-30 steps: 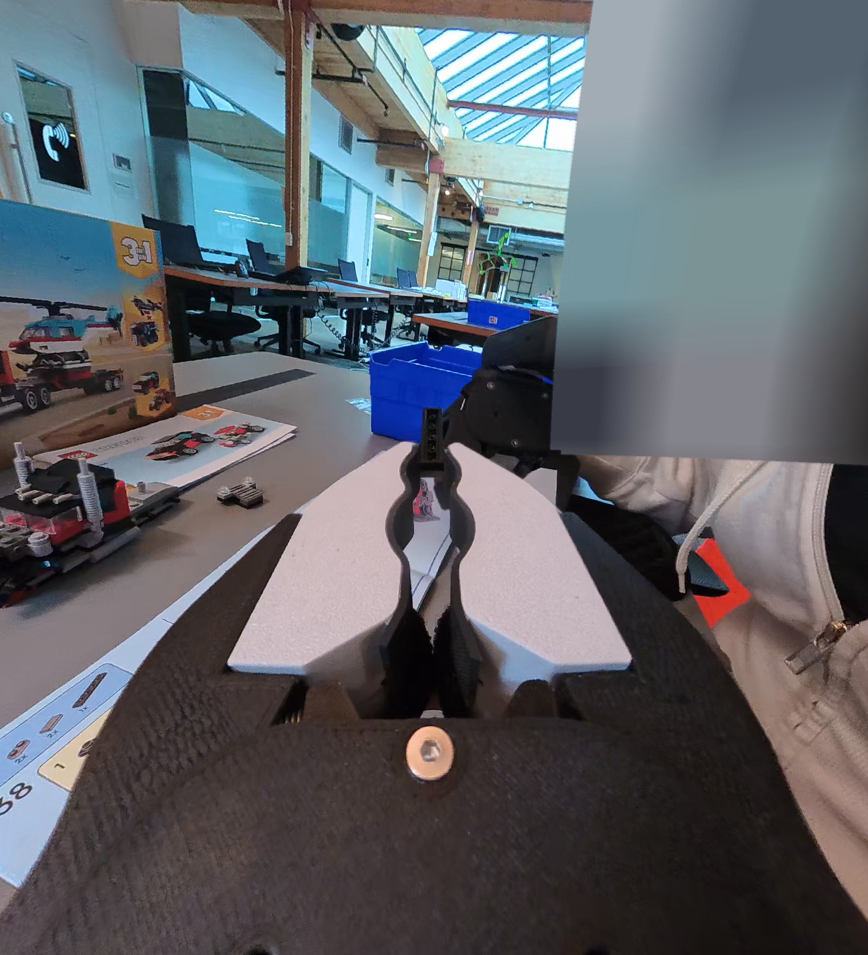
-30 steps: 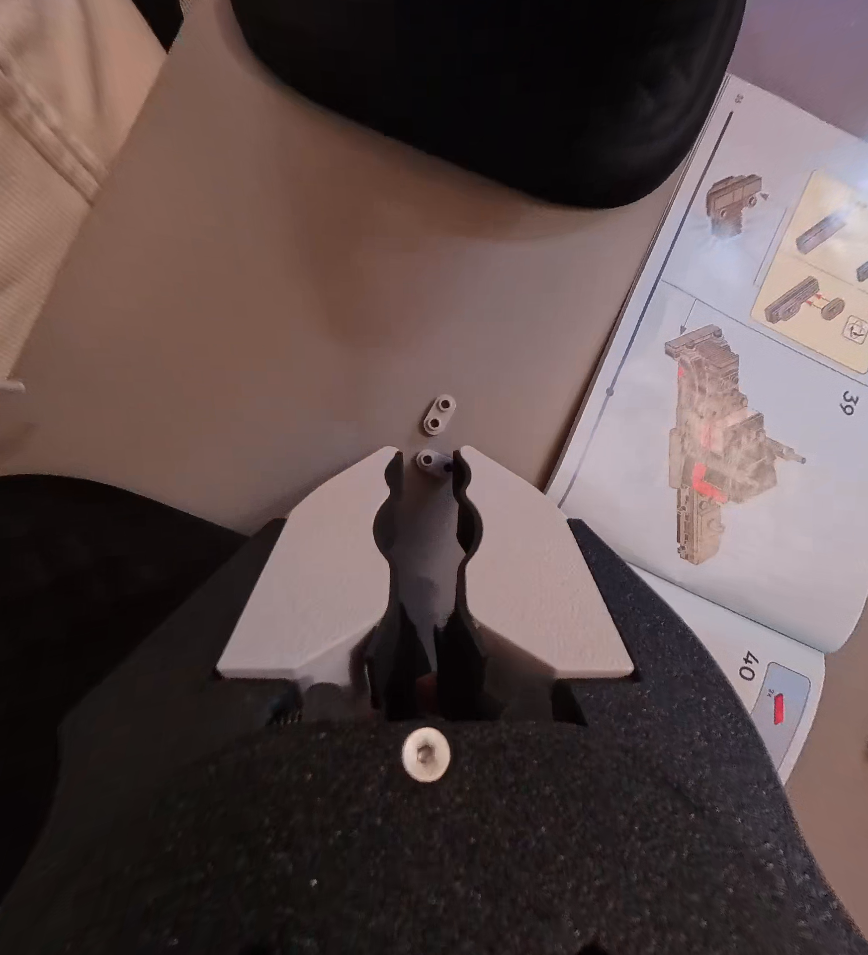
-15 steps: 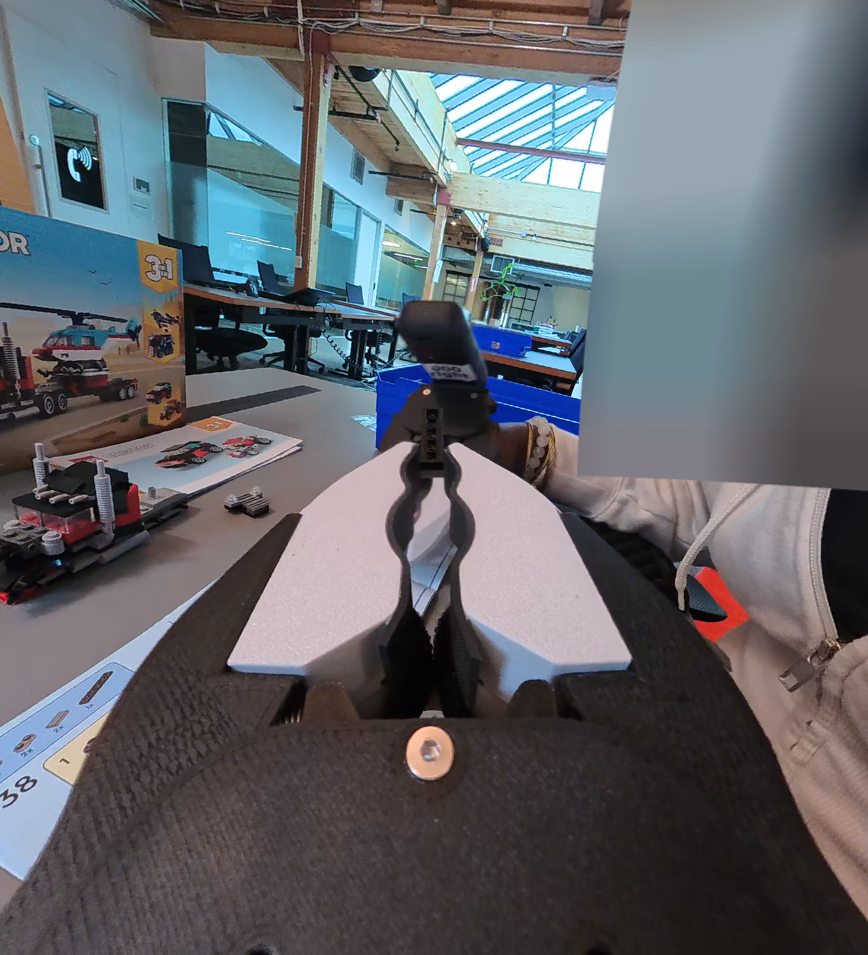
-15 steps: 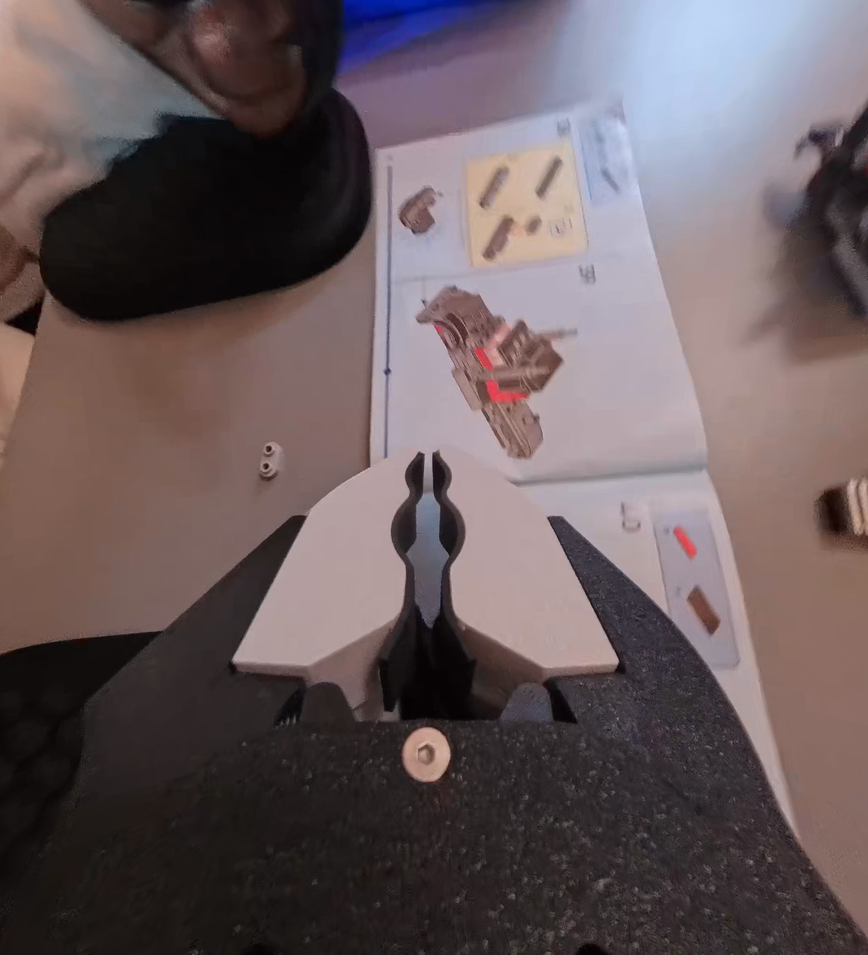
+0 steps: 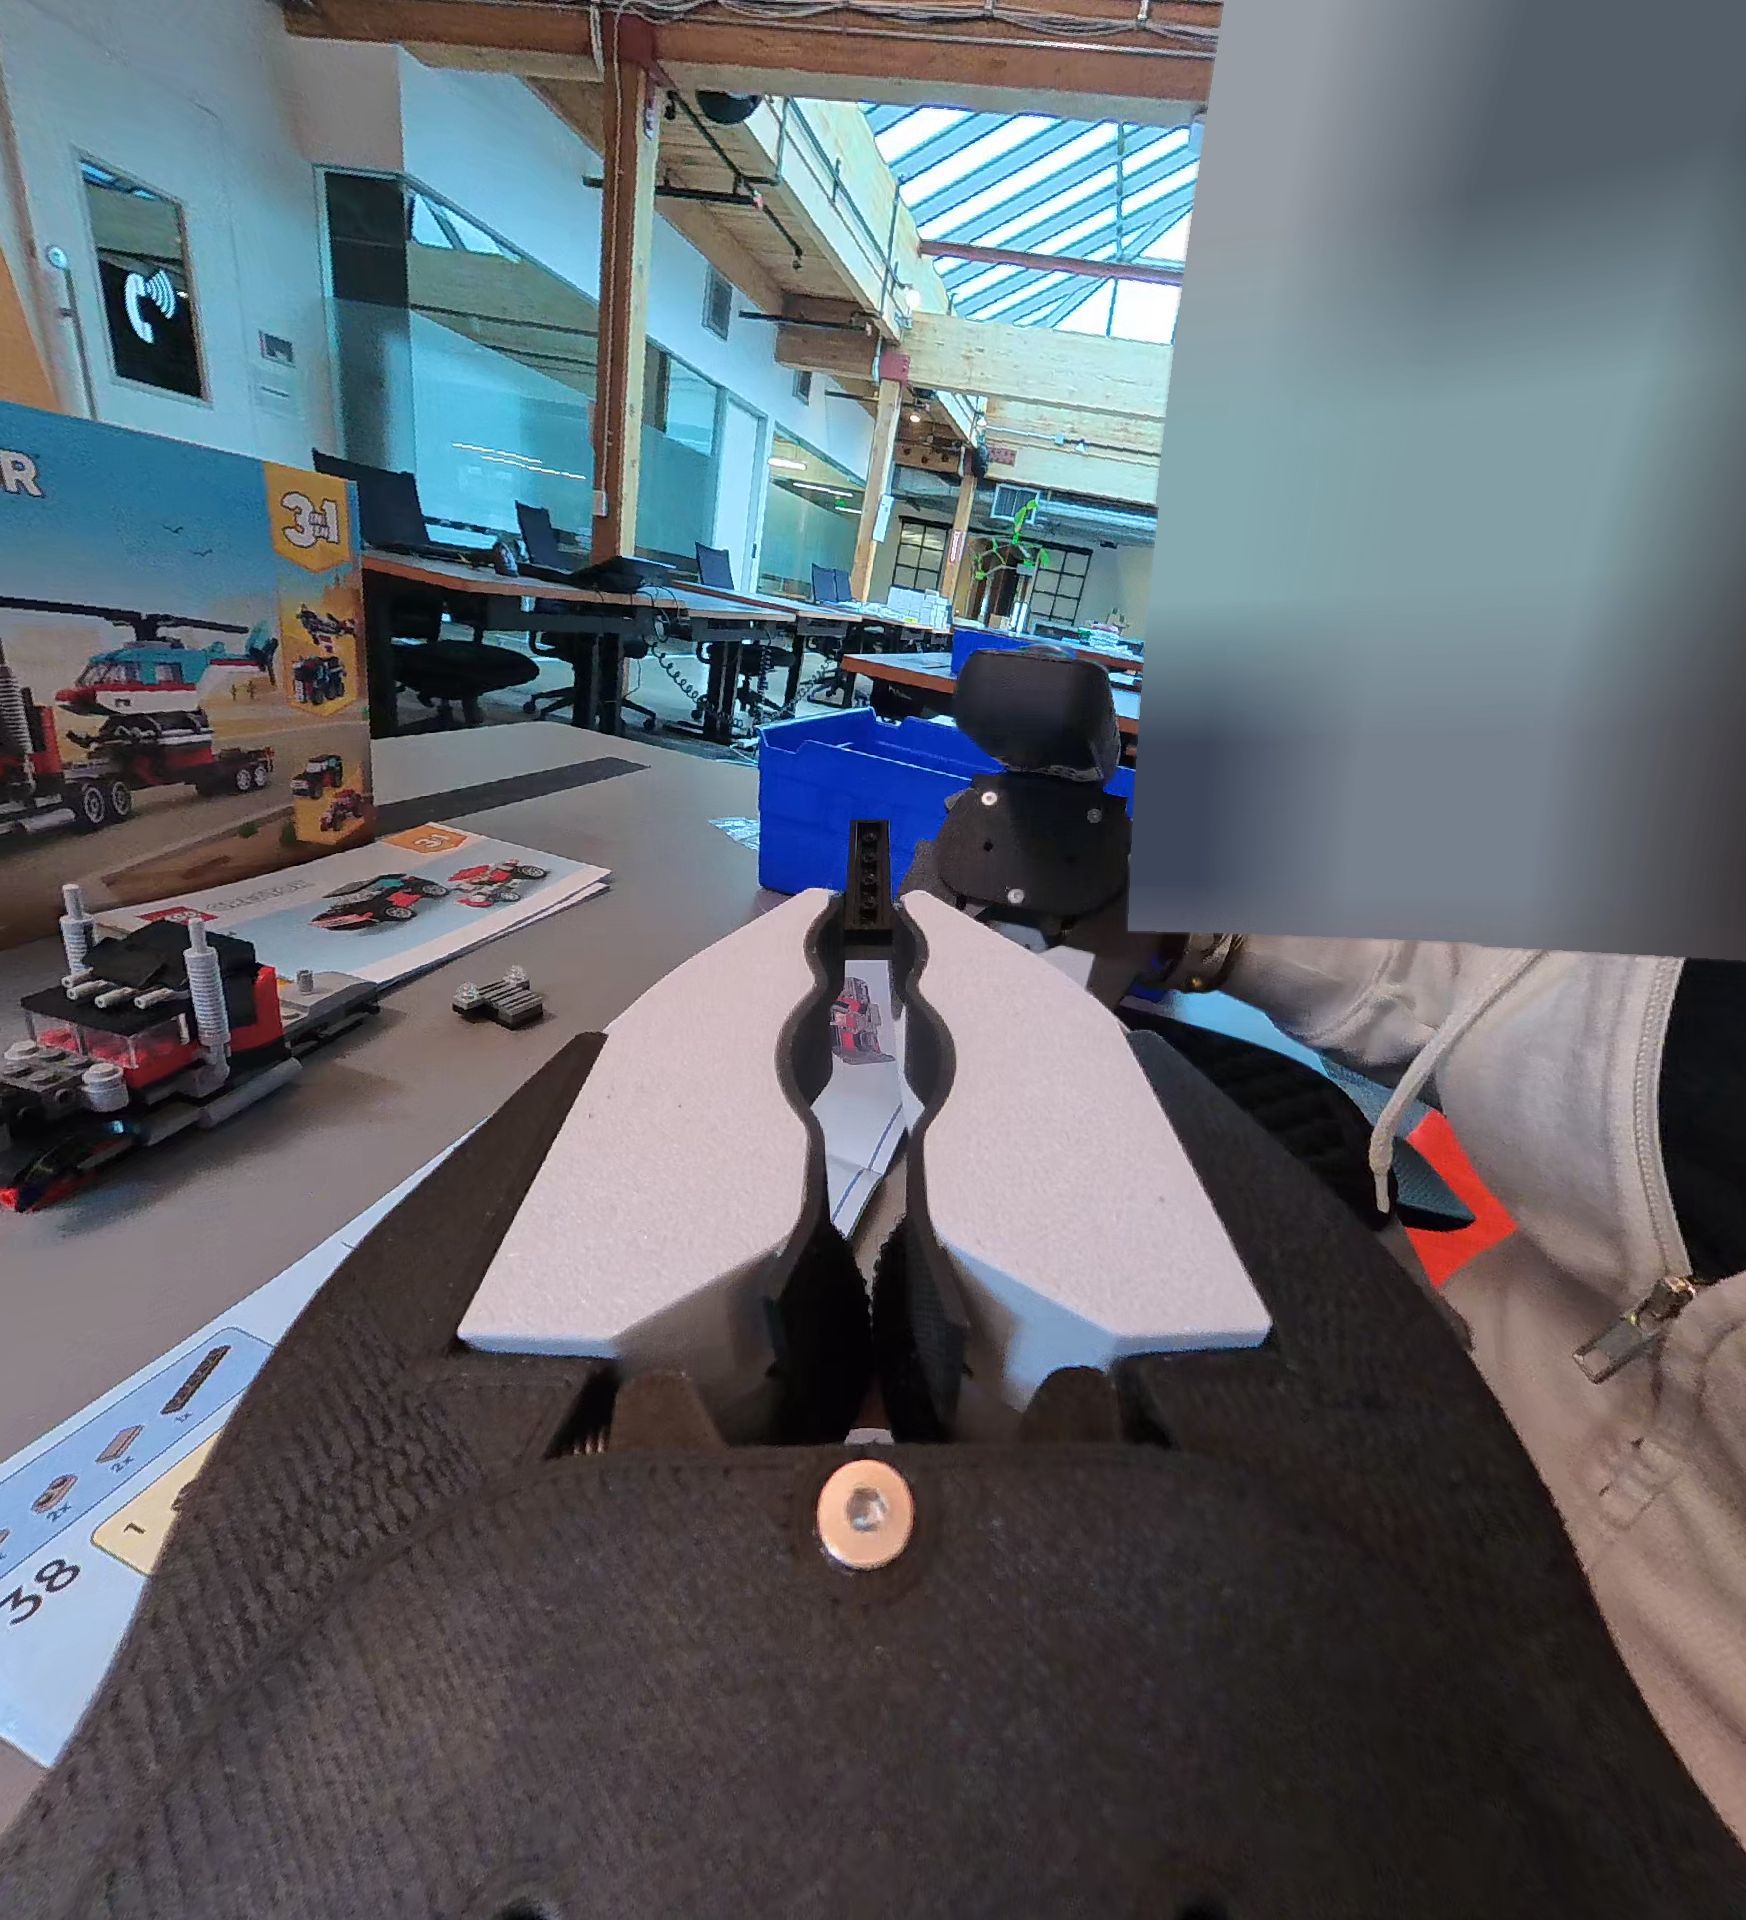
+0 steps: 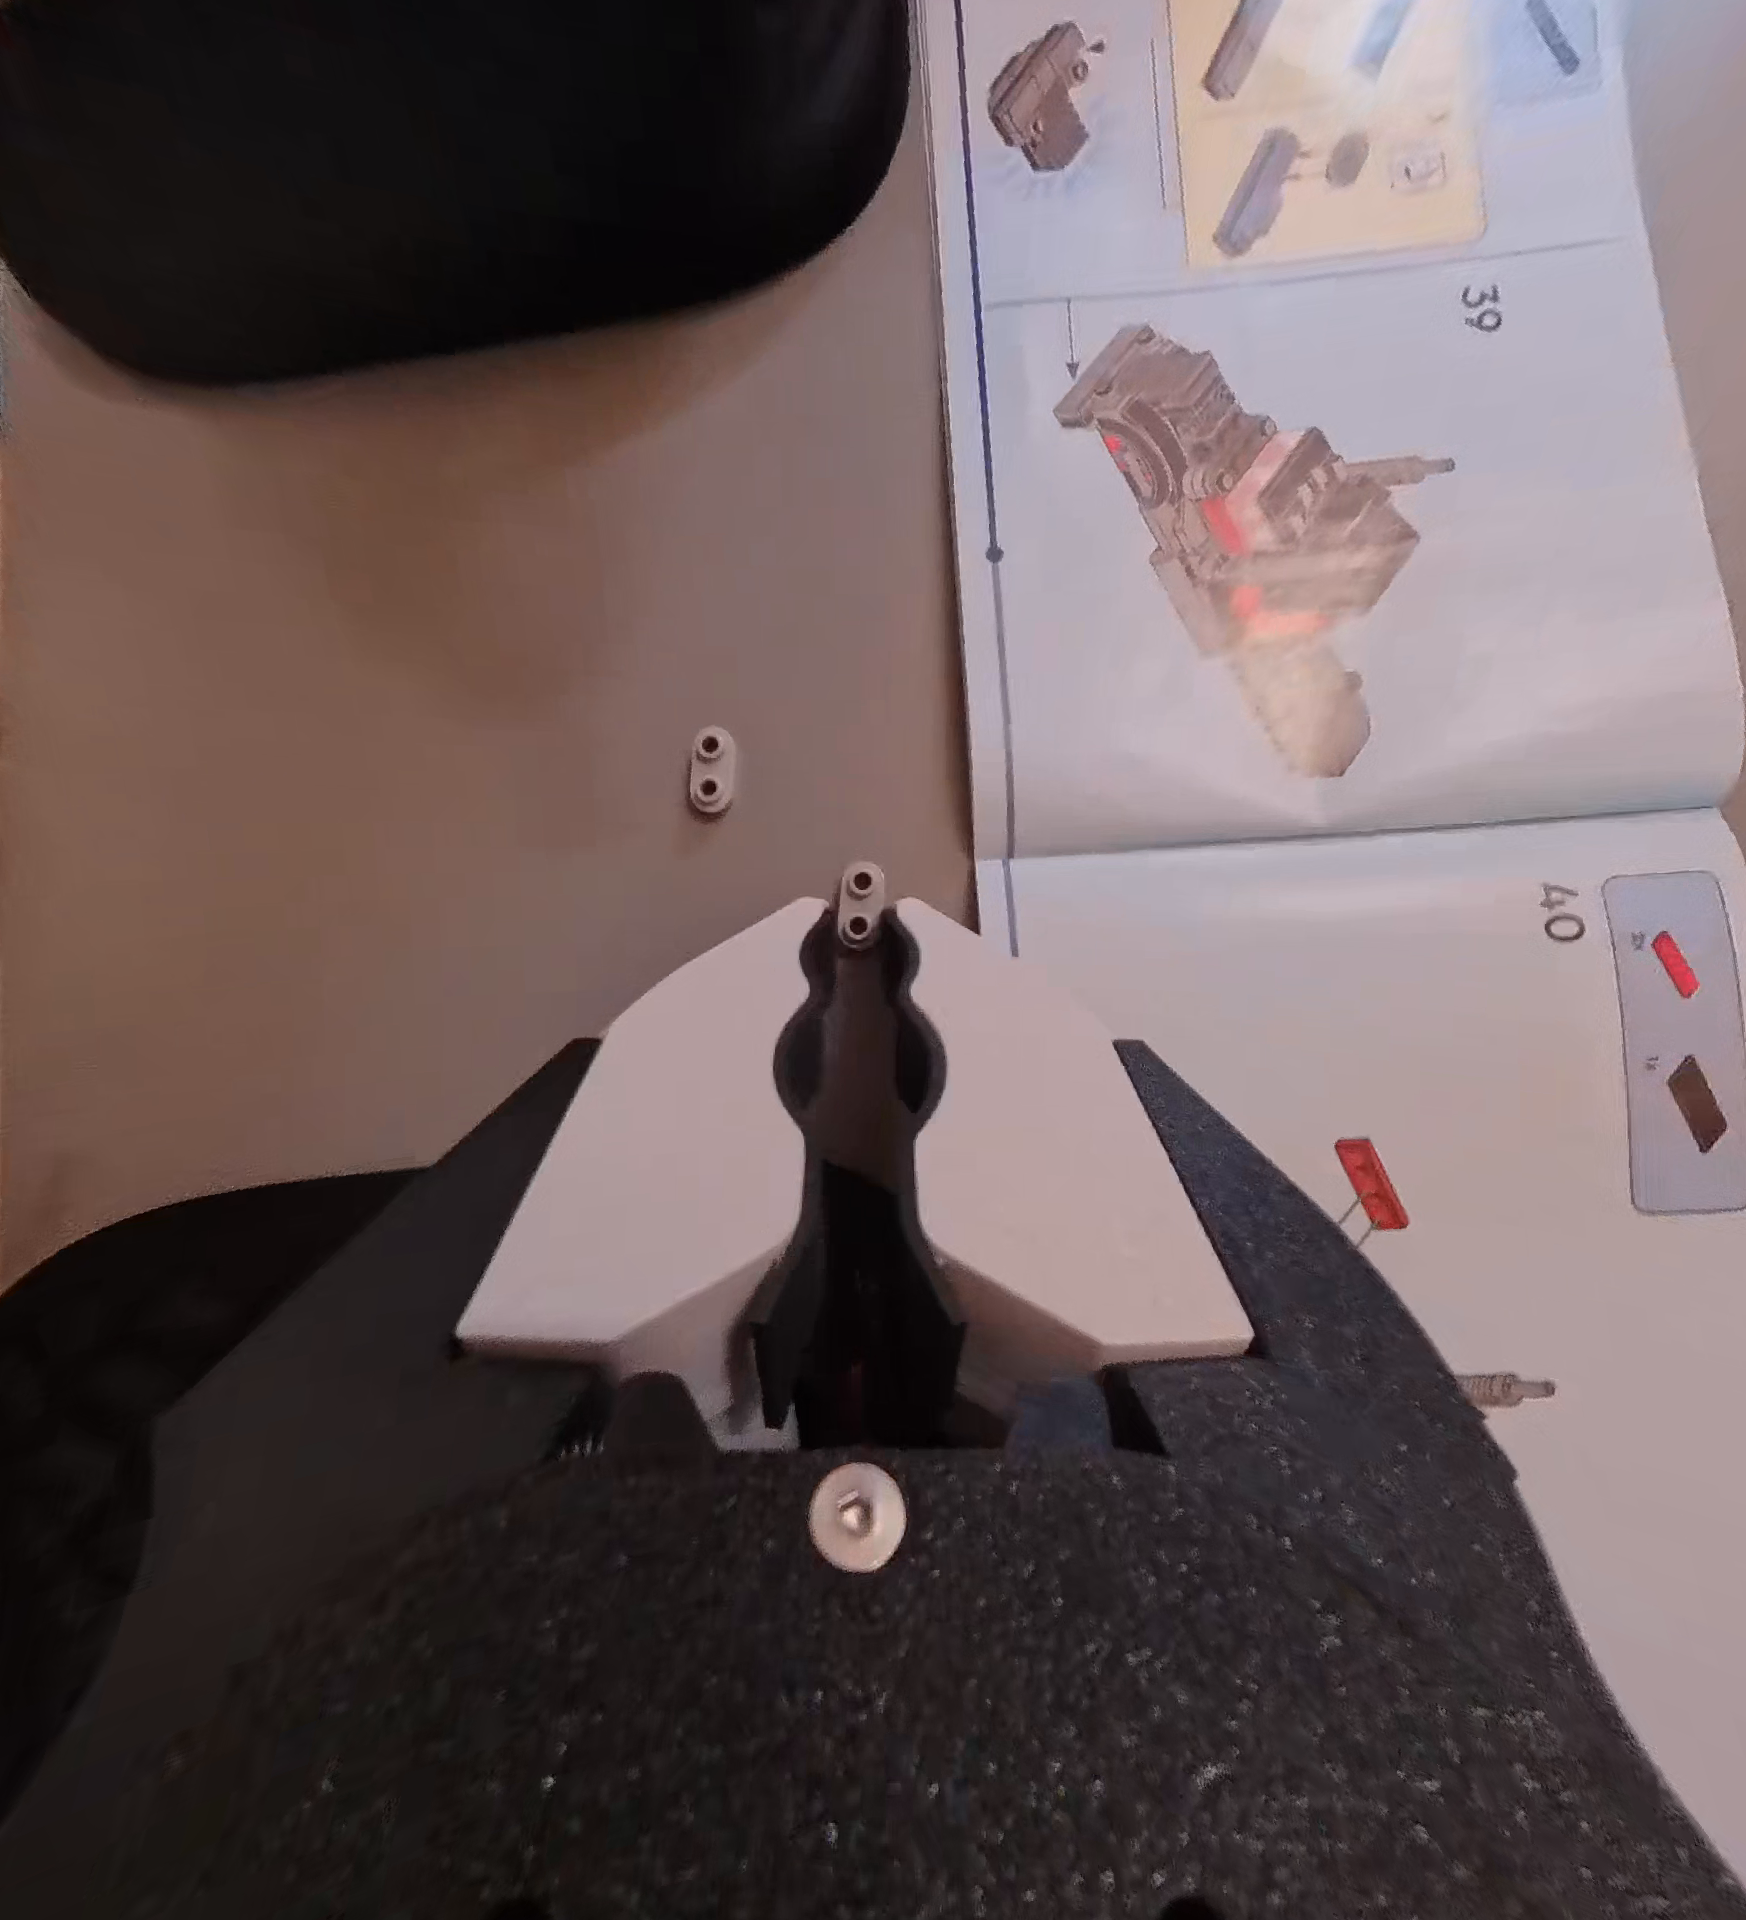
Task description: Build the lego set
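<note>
Left tongs (image 5: pixel 867 914) level, clamped on upright black strip (image 5: pixel 869 868); right tongs (image 6: pixel 861 914) downward, pinching small grey plate (image 6: pixel 860 902).

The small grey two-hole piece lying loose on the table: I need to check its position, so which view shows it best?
The right wrist view. It looks down on the loose grey piece, flat on the bare table, left of the instruction booklet and apart from the similar piece in the right gripper. The left wrist view does not show it.
</note>
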The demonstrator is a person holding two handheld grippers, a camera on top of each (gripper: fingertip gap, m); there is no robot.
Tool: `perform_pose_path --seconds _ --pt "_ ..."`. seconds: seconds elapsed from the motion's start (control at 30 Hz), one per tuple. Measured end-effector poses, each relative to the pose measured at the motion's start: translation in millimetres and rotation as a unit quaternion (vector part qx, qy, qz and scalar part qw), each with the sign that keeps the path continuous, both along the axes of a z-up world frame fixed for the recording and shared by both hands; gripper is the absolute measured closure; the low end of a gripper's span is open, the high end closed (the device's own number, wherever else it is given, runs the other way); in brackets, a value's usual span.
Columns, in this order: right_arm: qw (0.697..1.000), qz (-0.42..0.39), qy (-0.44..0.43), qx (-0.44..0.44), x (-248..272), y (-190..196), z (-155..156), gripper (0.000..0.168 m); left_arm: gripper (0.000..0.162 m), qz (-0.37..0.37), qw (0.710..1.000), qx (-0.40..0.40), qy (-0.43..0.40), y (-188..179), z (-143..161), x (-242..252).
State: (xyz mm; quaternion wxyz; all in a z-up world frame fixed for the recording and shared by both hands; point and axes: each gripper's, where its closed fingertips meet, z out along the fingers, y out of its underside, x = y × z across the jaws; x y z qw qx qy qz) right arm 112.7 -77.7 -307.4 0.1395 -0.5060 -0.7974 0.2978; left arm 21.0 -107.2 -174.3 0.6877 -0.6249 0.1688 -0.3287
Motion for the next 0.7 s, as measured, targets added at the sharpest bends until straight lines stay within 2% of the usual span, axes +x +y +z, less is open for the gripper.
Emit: perform_pose_path --seconds 0.1,0.2,0.3,0.4,0.5,0.6,0.7 --pt "0.999 0.007 -0.003 0.036 0.4 6.5 3.6 0.16 0.154 0.002 1.0 0.003 0.001 -0.6 0.6 -0.2" --pt "0.999 -0.023 -0.004 0.032 9.7 17.2 26.1 0.16 0.153 0.003 1.0 0.003 0.001 -0.6 0.6 -0.4" --pt "0.991 -0.058 -0.095 0.076 52.7 29.4 31.0 0.16 0.153 0.002 1.0 0.002 0.008 -0.4 -0.4 1.4" --pt "0.965 -0.086 -0.225 0.1 106.1 32.4 24.8 0.16 0.153 -0.002 1.0 -0.002 0.011 -0.1 -1.2 2.9" --pt "0.942 -0.078 -0.312 0.099 133.8 21.7 22.9 0.16 0.153 -0.004 1.0 -0.003 0.016 -0.2 -2.0 4.8" --pt "0.927 -0.061 -0.35 0.119 133.2 19.0 19.8 0.16 0.154 -0.003 1.0 -0.001 0.024 -1.0 -2.1 6.3" --pt "0.931 -0.043 -0.342 0.116 117.3 14.1 17.6 0.161 0.154 -0.001 1.0 0.001 0.027 -1.5 -2.0 6.3"
